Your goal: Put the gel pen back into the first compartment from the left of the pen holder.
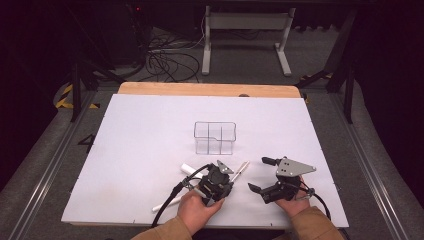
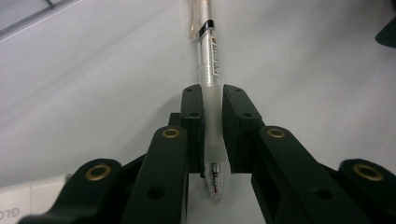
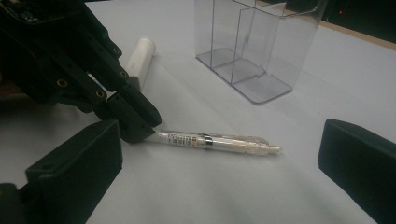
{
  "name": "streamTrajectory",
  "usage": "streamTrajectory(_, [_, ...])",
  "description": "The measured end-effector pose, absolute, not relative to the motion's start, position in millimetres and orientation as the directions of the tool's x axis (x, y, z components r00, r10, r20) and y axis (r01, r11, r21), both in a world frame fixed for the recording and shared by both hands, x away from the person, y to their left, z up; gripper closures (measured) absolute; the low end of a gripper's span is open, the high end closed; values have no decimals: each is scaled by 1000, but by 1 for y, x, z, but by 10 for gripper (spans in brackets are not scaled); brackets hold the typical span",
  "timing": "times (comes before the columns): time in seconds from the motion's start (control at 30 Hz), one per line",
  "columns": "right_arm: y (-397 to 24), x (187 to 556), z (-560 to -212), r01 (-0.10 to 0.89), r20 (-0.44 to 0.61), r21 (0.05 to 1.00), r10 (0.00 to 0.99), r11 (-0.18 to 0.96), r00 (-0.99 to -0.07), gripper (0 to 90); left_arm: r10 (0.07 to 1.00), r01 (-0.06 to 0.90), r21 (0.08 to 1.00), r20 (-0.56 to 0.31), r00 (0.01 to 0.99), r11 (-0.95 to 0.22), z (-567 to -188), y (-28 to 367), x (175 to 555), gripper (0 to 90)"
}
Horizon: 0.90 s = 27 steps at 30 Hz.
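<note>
A clear pen (image 2: 208,56) lies on the white table sheet, with my left gripper (image 2: 212,100) shut on its tip end. In the high view this pen (image 1: 241,170) points up and right from the left gripper (image 1: 229,179). To its right my right gripper (image 1: 258,173) stands open with nothing between its fingers. In the right gripper view the pen (image 3: 219,142) lies flat between the wide-apart jaws of the right gripper (image 3: 219,172), and the left gripper (image 3: 140,127) clamps its left end.
A clear divided plastic box (image 1: 215,137) stands mid-table, seen close in the right gripper view (image 3: 257,46). A white cylinder (image 1: 189,168) lies left of the left gripper. A thin white stick (image 1: 167,203) rests near the front edge.
</note>
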State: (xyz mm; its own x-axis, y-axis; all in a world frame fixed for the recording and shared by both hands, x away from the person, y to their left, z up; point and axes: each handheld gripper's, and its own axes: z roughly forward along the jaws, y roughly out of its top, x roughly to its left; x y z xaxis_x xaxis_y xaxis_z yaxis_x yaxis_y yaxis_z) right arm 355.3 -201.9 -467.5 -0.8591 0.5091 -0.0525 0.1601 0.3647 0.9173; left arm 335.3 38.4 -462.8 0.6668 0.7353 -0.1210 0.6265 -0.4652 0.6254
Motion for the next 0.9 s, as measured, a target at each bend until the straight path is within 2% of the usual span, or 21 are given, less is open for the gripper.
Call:
streamTrajectory(0.3, [-202, 355, -467, 154, -55, 919, 506, 363, -861, 2, 717, 576, 673, -98, 690, -463, -448, 45, 331, 798])
streamTrajectory(0.9, [-203, 354, -466, 147, -59, 922, 505, 359, -861, 2, 675, 510, 710, -66, 735, -485, -414, 64, 324, 799])
